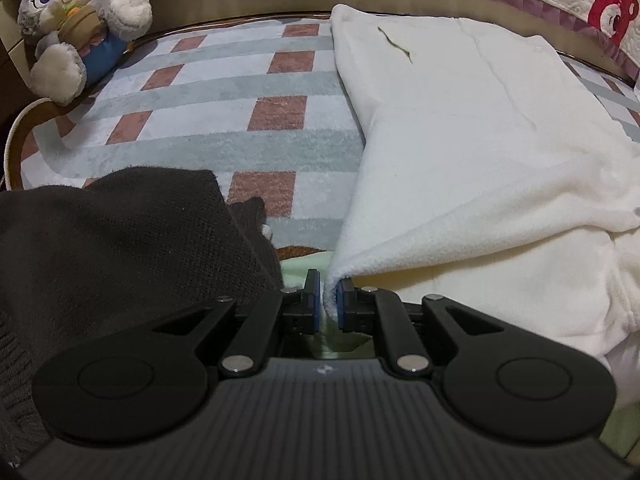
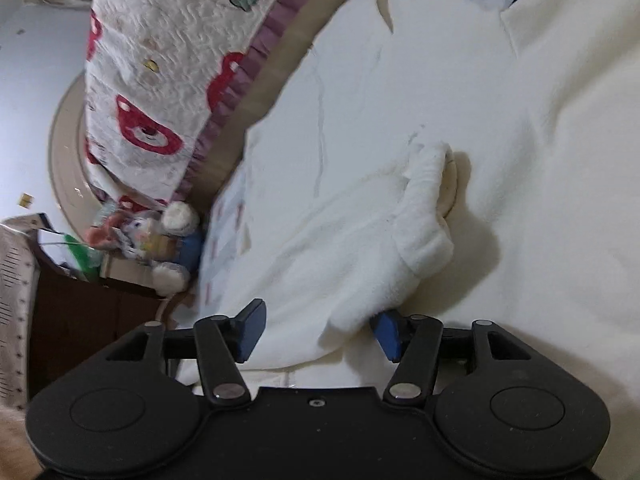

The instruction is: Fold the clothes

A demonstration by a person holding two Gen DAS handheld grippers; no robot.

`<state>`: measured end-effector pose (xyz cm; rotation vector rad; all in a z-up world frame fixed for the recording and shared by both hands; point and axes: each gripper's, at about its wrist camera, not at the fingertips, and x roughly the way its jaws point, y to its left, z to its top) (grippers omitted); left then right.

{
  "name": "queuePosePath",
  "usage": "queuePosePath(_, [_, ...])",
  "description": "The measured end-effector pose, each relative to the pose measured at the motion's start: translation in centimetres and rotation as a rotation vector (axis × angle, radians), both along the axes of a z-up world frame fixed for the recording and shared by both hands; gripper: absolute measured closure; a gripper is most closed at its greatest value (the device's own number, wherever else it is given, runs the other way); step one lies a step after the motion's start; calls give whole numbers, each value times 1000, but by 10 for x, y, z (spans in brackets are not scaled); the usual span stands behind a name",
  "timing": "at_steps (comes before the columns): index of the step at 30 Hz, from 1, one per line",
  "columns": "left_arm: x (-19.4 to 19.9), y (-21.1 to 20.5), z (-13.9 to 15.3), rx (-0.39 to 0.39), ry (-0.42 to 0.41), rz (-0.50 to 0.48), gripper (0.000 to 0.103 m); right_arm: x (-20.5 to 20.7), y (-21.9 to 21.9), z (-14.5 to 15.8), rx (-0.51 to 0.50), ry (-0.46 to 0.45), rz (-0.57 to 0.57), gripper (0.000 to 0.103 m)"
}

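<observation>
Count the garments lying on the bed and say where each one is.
2. A white fleece garment spreads across the right of the checked bedcover, its corner between the left gripper's pads. A dark knit garment lies at the near left. Others may lie out of view.

Cream-white fleece garment (image 1: 460, 152): plain, unpatterned, one thin dark seam line near its far edge. Dark charcoal knitted garment (image 1: 108, 240): solid, ribbed weave. Plush bed blanket (image 1: 240, 120): pale blue ground, grey-green bands, brick-red rectangles in a check. Quilted white bedspread (image 2: 160, 80): red bear heads, pink strawberries, mauve pleated trim. Grey-and-white stuffed rabbit (image 1: 72, 28): pink ears, blue trousers. Gripper pads (image 2: 250, 330): blue on black arms.
</observation>
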<state>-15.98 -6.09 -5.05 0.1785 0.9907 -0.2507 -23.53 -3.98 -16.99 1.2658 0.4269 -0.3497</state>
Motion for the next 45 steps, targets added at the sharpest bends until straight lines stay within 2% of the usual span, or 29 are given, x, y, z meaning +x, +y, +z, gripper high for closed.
queuePosePath(2, [0, 3, 2, -12, -4, 10, 93, 15, 4, -6, -44, 81, 6, 38])
queuePosePath(4, [-1, 4, 4, -24, -4, 13, 97, 30, 13, -2, -140, 165, 32, 52])
queuePosePath(5, [-2, 5, 6, -29, -1, 10, 98, 33, 16, 5, -191, 153, 47, 90])
queuePosePath(6, [-3, 6, 8, -33, 2, 7, 98, 31, 19, 13, -215, 76, 69, 94])
queuePosePath(8, [-3, 9, 9, -45, 7, 16, 98, 14, 24, 31, -228, -105, 67, 95])
queuePosePath(9, [-2, 11, 8, -52, 13, 23, 98, 9, 23, 37, -229, -109, 76, 95])
queuePosePath(11, [0, 12, 6, -53, 25, 25, 98, 5, 23, 40, -242, -4, 98, 95])
queuePosePath(14, [-2, 8, 4, -22, 28, 6, 97, 9, 26, 22, -211, 164, 176, 96])
queuePosePath(17, [-2, 7, 2, -3, 44, 1, 94, 10, 30, 14, -218, 194, 192, 97])
queuePosePath(19, [-3, 7, 3, 6, 56, 4, 86, 11, 28, 17, -227, 214, 208, 99])
queuePosePath(20, [-5, 7, 7, 8, 53, 6, 84, 11, 27, 20, -233, 227, 221, 99])
queuePosePath(23, [-15, 6, 29, -30, 31, -42, 79, 6, 19, 33, -210, 251, 259, 86])
queuePosePath(24, [-19, 6, 40, -65, 10, -60, 72, 0, 17, 37, -198, 248, 261, 77])
queuePosePath(26, [-24, 2, 62, -137, -46, -100, 69, -17, 14, 48, -208, 219, 233, 61])
queuePosePath(27, [-25, -3, 70, -169, -79, -124, 68, -25, 11, 54, -213, 203, 216, 56])
queuePosePath(29, [-18, -20, 78, -243, -107, -204, 67, -42, -2, 66, -233, 164, 139, 55])
queuePosePath(31, [-2, -46, 72, -285, -81, -287, 67, -54, -21, 73, -237, 129, 44, 49])
queuePosePath(35, [31, -111, 44, -327, -30, -450, 67, -61, -53, 60, -170, 117, -55, 48])
queuePosePath(38, [42, -157, 18, -336, 46, -546, 67, -38, -60, 45, -196, 228, -16, 48])
queuePosePath(41, [42, -188, -3, -299, 96, -620, 67, -13, -60, 33, -235, 308, 75, 48])
queuePosePath(44, [36, -201, -19, -264, 166, -673, 67, 6, -58, 21, -272, 338, 136, 46])
queuePosePath(45, [31, -203, -24, -248, 194, -692, 67, 9, -55, 24, -330, 338, 154, 53])
